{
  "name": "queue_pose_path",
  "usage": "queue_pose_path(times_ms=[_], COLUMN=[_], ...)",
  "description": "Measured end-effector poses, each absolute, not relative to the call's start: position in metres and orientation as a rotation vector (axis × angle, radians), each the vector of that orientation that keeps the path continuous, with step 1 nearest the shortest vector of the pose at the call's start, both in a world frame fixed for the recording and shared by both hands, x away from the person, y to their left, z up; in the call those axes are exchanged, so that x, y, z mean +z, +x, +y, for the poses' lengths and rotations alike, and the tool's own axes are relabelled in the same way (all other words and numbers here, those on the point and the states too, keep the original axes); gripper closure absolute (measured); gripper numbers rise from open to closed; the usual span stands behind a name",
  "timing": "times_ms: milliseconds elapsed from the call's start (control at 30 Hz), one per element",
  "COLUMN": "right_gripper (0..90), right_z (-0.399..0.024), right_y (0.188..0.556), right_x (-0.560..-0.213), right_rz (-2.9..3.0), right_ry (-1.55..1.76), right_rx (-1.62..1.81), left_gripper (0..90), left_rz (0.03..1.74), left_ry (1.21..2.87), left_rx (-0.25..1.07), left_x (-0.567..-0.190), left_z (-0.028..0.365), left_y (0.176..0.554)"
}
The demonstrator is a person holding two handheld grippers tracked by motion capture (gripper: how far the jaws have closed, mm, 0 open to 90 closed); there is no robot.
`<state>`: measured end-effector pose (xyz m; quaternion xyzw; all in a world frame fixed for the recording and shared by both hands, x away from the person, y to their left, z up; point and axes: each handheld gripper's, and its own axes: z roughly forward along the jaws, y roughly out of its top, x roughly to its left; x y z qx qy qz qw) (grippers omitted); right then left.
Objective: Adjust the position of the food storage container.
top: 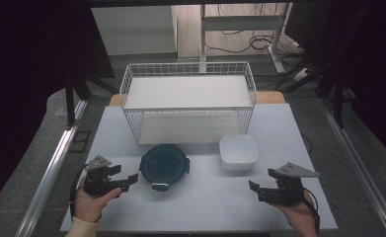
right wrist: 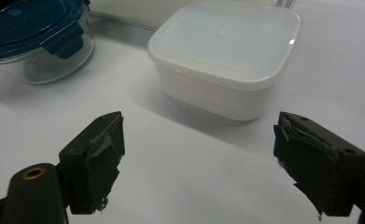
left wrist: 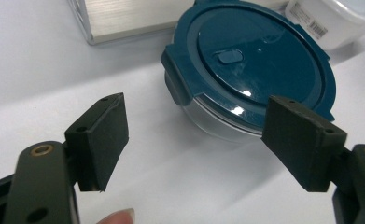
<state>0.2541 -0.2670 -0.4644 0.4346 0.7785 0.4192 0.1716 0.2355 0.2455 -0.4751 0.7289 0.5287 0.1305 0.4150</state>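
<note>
A round glass container with a dark teal clip-on lid [top: 163,165] [left wrist: 250,70] [right wrist: 33,32] stands on the white table [top: 205,197], left of centre. To its right sits a square white plastic box with a lid [top: 238,152] [right wrist: 224,56] [left wrist: 329,18]. My left gripper [top: 128,180] [left wrist: 196,144] is open just left of the round container, jaws wide apart with nothing between them. My right gripper [top: 256,190] [right wrist: 199,158] is open near the front right of the table, a short way in front of the white box, nothing between its jaws.
A white wire basket [top: 188,101] with a shelf stands at the back of the table, just behind both containers. Metal rails [top: 52,168] run along both sides of the table. A desk frame and cables [top: 250,34] lie on the floor beyond.
</note>
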Motion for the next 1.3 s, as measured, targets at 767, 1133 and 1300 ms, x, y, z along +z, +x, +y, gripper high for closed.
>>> queue_pose_path(times_ms=[767,1133,1300], right_gripper=[19.9,21.5,21.7], right_z=[-0.267,-0.274,-0.272], right_y=[0.241,0.244,0.244], right_x=[-0.455,-0.459,-0.460], right_rz=[2.194,2.188,2.195], right_ry=[1.234,1.251,1.250], right_rx=[1.190,1.182,1.191], left_gripper=[22.7,26.2,29.3], left_rz=[1.270,1.295,1.275], left_ry=[1.796,1.818,1.835], left_rx=[0.345,0.357,0.364], left_x=[-0.458,-0.461,-0.455], left_z=[0.249,0.246,0.239], left_y=[0.230,0.234,0.236])
